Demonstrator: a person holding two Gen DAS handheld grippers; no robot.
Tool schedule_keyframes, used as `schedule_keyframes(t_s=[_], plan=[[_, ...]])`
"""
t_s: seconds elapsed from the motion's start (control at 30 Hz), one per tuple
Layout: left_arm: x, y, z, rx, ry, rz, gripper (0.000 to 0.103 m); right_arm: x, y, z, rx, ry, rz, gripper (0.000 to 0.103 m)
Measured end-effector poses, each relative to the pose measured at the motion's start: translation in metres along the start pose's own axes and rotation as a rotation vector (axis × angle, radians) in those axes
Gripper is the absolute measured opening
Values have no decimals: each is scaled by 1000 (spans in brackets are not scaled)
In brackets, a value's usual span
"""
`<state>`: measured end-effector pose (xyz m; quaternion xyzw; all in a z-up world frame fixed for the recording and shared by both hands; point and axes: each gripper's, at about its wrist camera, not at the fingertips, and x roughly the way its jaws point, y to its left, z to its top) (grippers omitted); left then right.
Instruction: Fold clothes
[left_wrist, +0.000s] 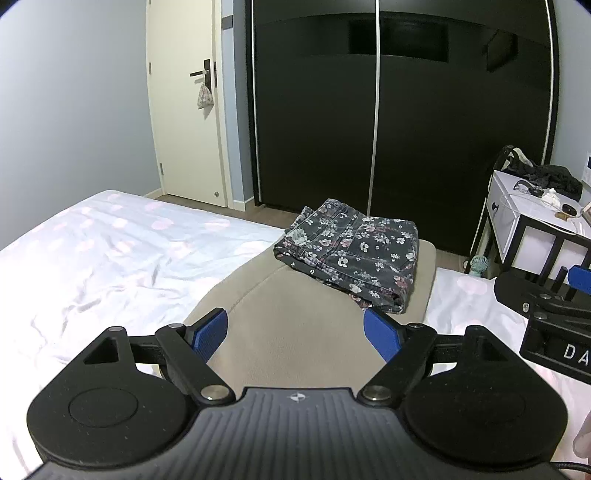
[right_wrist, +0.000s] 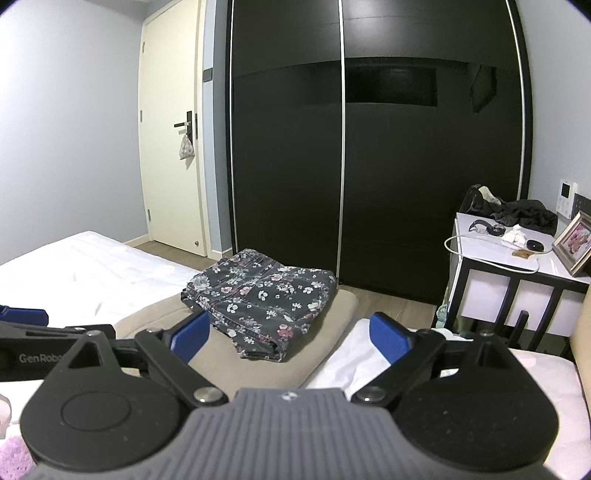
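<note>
A dark floral garment (left_wrist: 351, 254) lies folded into a compact stack at the far end of a beige pad (left_wrist: 295, 321) on the bed. The right wrist view shows the same garment (right_wrist: 262, 299) on the pad (right_wrist: 221, 362). My left gripper (left_wrist: 295, 332) hovers over the pad, well short of the garment, open with nothing between its blue fingers. My right gripper (right_wrist: 291, 336) is open too, empty, its left finger near the garment's front edge. The right gripper's body (left_wrist: 554, 314) shows at the right edge of the left wrist view.
The white bed sheet (left_wrist: 103, 258) with pale pink spots spreads to the left. A white side table (right_wrist: 517, 266) with small items and a photo frame stands at the right. Dark wardrobe doors (right_wrist: 369, 147) and a cream door (right_wrist: 173, 147) face the bed.
</note>
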<state>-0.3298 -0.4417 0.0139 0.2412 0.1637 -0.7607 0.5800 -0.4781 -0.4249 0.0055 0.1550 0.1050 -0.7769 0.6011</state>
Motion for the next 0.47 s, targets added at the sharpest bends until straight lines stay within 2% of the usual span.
schedule_keyframes(t_s=[0.47], plan=[[-1, 4, -2, -27, 4, -7, 81, 1, 2, -3, -1, 20, 32, 95]])
